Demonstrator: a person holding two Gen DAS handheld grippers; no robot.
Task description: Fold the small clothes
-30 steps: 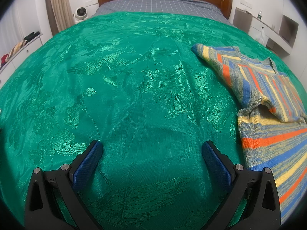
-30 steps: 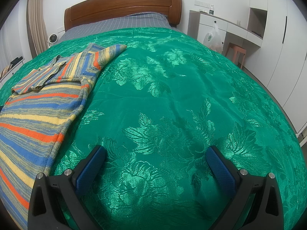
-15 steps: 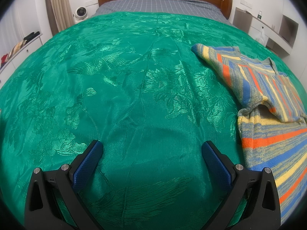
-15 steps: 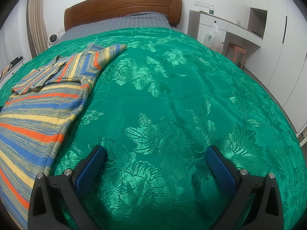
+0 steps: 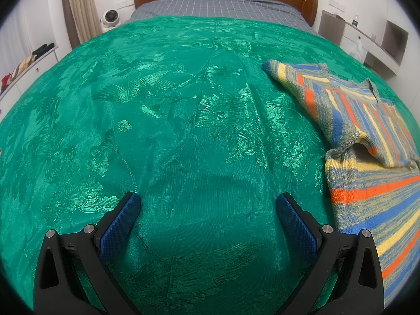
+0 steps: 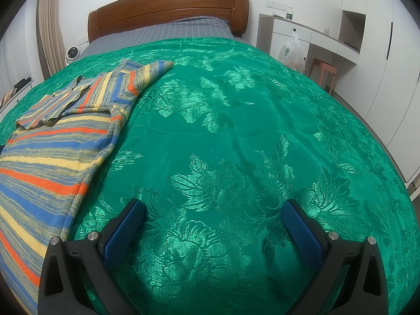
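A striped knit sweater (image 5: 372, 141) in blue, orange, yellow and grey lies on the green bedspread (image 5: 183, 120), at the right of the left wrist view and at the left of the right wrist view (image 6: 52, 152). Its sleeves are folded in over the chest. My left gripper (image 5: 207, 204) is open and empty, low over bare bedspread to the left of the sweater. My right gripper (image 6: 214, 211) is open and empty, low over bare bedspread (image 6: 249, 131) to the right of the sweater.
A wooden headboard (image 6: 168, 10) and grey checked sheet (image 5: 218, 5) are at the far end. A white desk with a plastic bag (image 6: 291, 52) and an orange stool (image 6: 324, 72) stand to the right. A small white fan (image 5: 110, 19) and shelves are on the left.
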